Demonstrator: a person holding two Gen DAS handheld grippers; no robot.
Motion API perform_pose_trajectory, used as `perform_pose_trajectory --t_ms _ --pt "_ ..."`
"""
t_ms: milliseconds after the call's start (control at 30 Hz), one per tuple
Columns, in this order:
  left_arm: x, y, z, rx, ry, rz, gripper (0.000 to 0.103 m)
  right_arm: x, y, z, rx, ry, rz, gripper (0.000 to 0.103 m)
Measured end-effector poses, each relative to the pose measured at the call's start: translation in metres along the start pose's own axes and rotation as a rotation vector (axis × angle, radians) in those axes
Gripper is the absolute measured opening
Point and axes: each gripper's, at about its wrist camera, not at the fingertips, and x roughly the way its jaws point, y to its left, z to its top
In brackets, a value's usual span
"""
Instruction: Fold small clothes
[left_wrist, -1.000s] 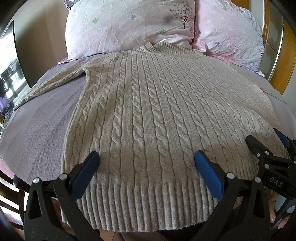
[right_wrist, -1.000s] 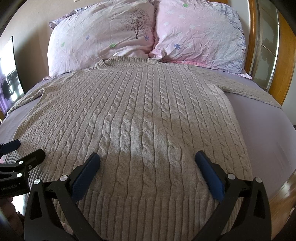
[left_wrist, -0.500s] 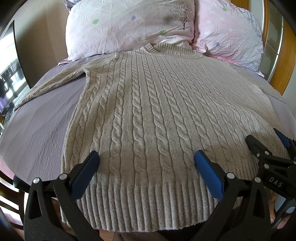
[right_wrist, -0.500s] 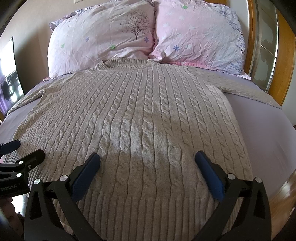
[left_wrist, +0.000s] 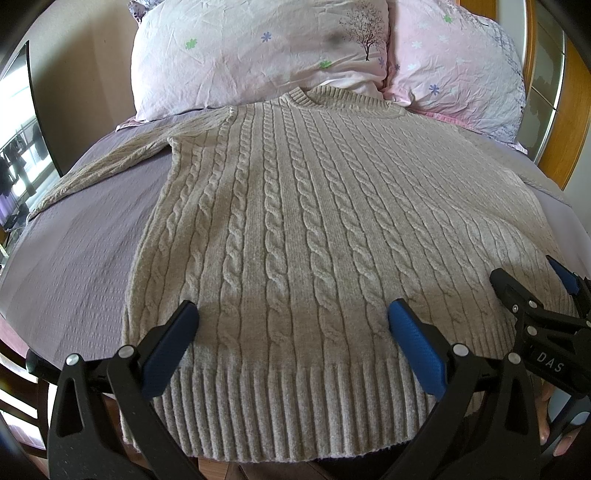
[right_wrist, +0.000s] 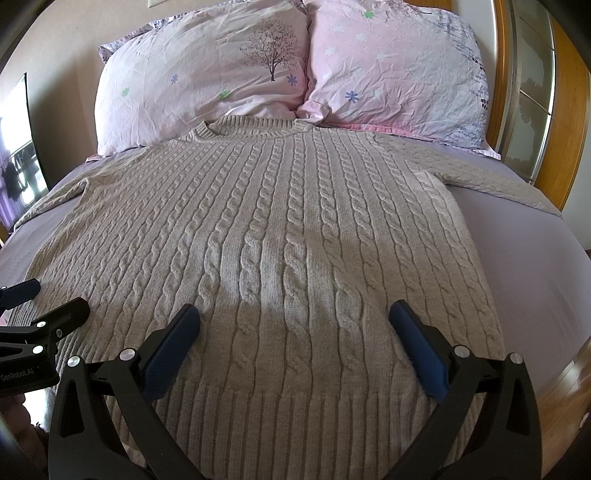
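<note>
A beige cable-knit sweater (left_wrist: 314, 221) lies flat and face up on the bed, collar toward the pillows, both sleeves spread out to the sides. It also shows in the right wrist view (right_wrist: 280, 240). My left gripper (left_wrist: 291, 314) is open and empty, hovering over the ribbed hem toward the sweater's left side. My right gripper (right_wrist: 293, 312) is open and empty over the hem toward the right side. Each gripper shows at the edge of the other's view: the right one (left_wrist: 532, 284) and the left one (right_wrist: 40, 306).
The lilac bedsheet (left_wrist: 74, 258) shows on both sides of the sweater (right_wrist: 535, 258). Two pink flowered pillows (right_wrist: 207, 77) (right_wrist: 399, 66) lean at the head. A wooden headboard (right_wrist: 569, 110) stands at the right. A dark screen (left_wrist: 22, 129) stands at the left.
</note>
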Motion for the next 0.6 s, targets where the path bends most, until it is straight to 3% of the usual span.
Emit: perform_pose_trajectory --t_ms 600 --pt "-0.0004 0.0000 -0.0003 0.000 -0.004 0.000 0.101 -0.0020 -0.0013 -0.0004 -0.003 -0.021 0.003 0.102"
